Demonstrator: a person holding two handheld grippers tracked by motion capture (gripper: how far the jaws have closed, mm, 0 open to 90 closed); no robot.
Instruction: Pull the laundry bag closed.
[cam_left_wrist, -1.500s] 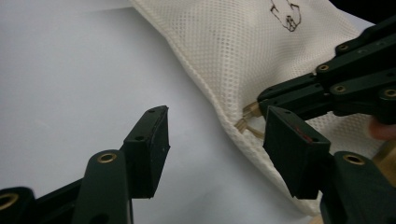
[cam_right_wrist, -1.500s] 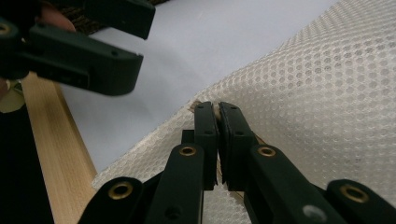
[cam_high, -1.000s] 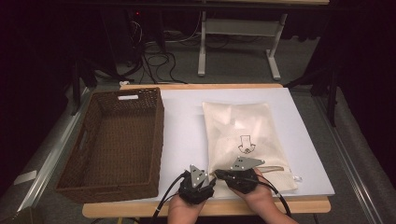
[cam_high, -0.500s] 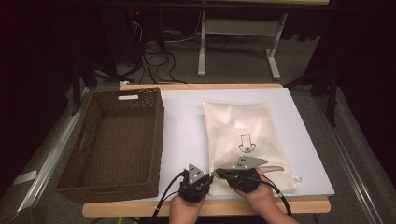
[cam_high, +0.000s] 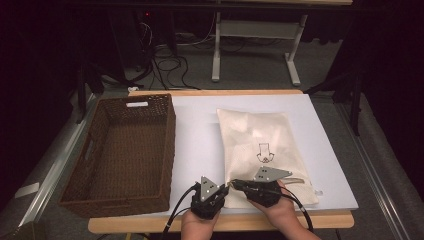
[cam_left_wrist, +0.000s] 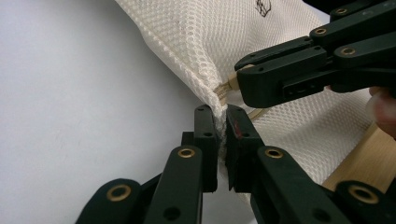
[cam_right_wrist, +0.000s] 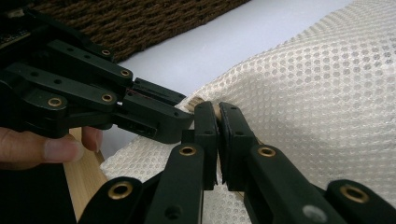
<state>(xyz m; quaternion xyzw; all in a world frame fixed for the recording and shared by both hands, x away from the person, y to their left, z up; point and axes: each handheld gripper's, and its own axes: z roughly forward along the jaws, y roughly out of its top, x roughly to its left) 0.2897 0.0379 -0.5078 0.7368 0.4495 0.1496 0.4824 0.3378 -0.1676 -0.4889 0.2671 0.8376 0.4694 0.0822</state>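
The left tongs are pinched tight on the corner of the mesh bag. Its two black jaws are almost closed, with only the thin cloth between them. The right tongs are pinched tight too. They hold a fold of the same bag, and a bit of tan cord peeks out at the tips. The two tongs are right next to each other at that one corner, nearly touching.

From the high view, the left tongs and the right tongs are both at the near edge of the surface. A hand holds each one from below. The bag is cream colored and lies flat on the white surface, on the right side. It has a small dark drawing in the middle. The corner being held is the near left one.

A big brown woven basket sits on the left side of the surface, beside the bag but not touching it. Behind the surface there is a dark floor with cables and white legs of a stand.
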